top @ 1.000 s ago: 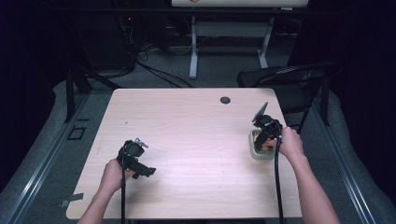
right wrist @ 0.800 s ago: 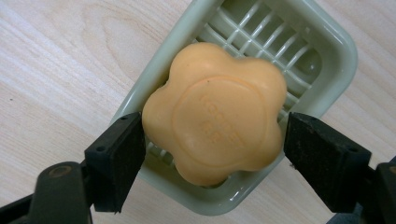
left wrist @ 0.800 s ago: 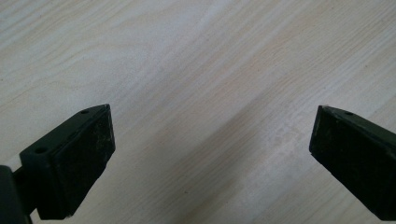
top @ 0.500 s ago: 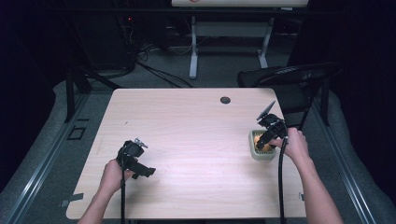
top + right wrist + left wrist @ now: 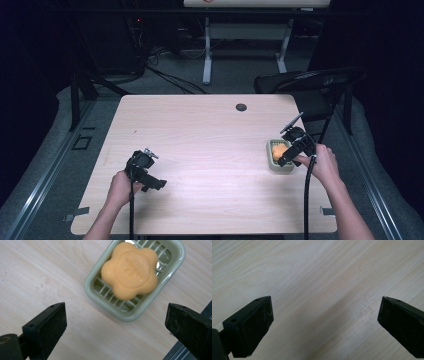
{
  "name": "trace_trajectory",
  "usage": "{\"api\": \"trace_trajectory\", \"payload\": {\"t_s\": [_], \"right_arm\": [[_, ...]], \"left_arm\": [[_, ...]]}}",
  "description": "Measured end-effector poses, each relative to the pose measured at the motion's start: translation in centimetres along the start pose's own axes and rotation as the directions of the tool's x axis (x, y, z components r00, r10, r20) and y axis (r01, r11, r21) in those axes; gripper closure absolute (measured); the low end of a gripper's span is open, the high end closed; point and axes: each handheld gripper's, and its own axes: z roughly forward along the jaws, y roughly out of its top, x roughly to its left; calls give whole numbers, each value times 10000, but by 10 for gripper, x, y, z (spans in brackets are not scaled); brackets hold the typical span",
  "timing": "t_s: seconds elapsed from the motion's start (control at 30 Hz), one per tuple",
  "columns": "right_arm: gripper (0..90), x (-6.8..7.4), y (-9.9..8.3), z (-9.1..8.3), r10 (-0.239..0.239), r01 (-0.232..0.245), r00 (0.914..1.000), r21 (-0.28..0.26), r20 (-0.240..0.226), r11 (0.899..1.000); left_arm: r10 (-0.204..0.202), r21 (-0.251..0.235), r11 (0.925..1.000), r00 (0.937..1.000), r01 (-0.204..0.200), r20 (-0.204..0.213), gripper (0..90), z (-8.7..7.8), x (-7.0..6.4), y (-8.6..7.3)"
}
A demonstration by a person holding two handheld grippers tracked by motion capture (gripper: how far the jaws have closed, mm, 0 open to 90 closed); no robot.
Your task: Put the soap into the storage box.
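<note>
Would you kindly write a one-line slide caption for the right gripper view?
Right gripper, jaws wide open, looks down on an orange flower-shaped soap bar lying in a pale green slatted soap dish on the wooden table.

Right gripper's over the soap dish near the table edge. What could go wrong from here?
1. The soap dish sits close to the table edge; a nudge from the open right gripper could push it off.
2. The flower-shaped orange soap lies loose on the slatted rack; its rounded lobes may slip from flat jaws.
3. The left gripper hovers open over bare table, far off, so nothing steadies the dish.
</note>
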Motion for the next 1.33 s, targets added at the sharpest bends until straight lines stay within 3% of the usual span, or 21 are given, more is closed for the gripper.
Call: {"api": "trace_trajectory", "payload": {"t_s": [0.2, 0.33, 0.57, 0.67, 0.73, 0.77, 1.0, 1.03, 1.07, 1.13, 1.17, 1.23, 1.27, 1.33], "right_arm": [[33, 15, -17, -12, -170, 172, 9998, -471, 36, 9987], [29, 26, -26, -15, -582, 584, 9983, -286, 89, 9979], [27, 40, -38, -13, -861, 862, 9963, -204, 45, 9961], [27, 49, -50, -8, -1107, 1106, 9938, 119, 77, 9938], [27, 53, -55, -5, -1048, 1047, 9944, 16, 155, 9945], [28, 57, -62, -3, -1320, 1315, 9912, 368, 112, 9906], [32, 64, -89, 17, -1029, 1024, 9947, 458, 82, 9937], [28, 61, -88, 16, -1716, 1687, 9851, 1393, 93, 9758], [27, 64, -97, 25, -1212, 1206, 9926, 1049, -5, 9871], [27, 63, -99, 28, -1141, 1145, 9934, 991, -96, 9885], [26, 62, -98, 28, -1428, 1437, 9896, 1257, -158, 9816], [21, 64, -98, 34, -1259, 1269, 9919, 917, -166, 9877], [18, 62, -96, 35, -1468, 1491, 9888, 1109, -284, 9826], [20, 62, -96, 38, -1370, 1386, 9903, 911, -230, 9862]], "left_arm": [[32, 35, 10000, 10000, -32, 18, 3, 0, 0, 0], [43, 57, 10000, 10000, -43, 21, 2, 0, -1, 1], [41, 3, 10000, 10000, -41, 8, 3, 0, 0, 0], [45, 30, 10000, 10000, -45, 32, 2, 0, 0, 0], [57, 45, 10000, 10000, -58, 43, 2, 0, -1, 1], [73, 40, 10000, 10000, -73, 25, 2, 0, -1, 1], [103, 42, 9999, 9999, -103, 32, 2, 0, -2, 1], [105, 37, 9999, 9999, -105, 36, 2, 0, -2, 2], [139, 17, 9999, 9999, -139, 24, 3, 1, -2, 2], [153, 72, 9999, 9999, -153, 50, 2, 1, -2, 3], [159, 72, 9998, 9999, -160, 51, 3, 1, -2, 4], [180, 92, 9998, 9998, -181, 52, 2, 3, -3, 4], [181, 79, 9998, 9998, -182, 41, 3, 3, -3, 4], [196, 86, 9998, 9998, -196, 51, 3, 3, -3, 4]]}}
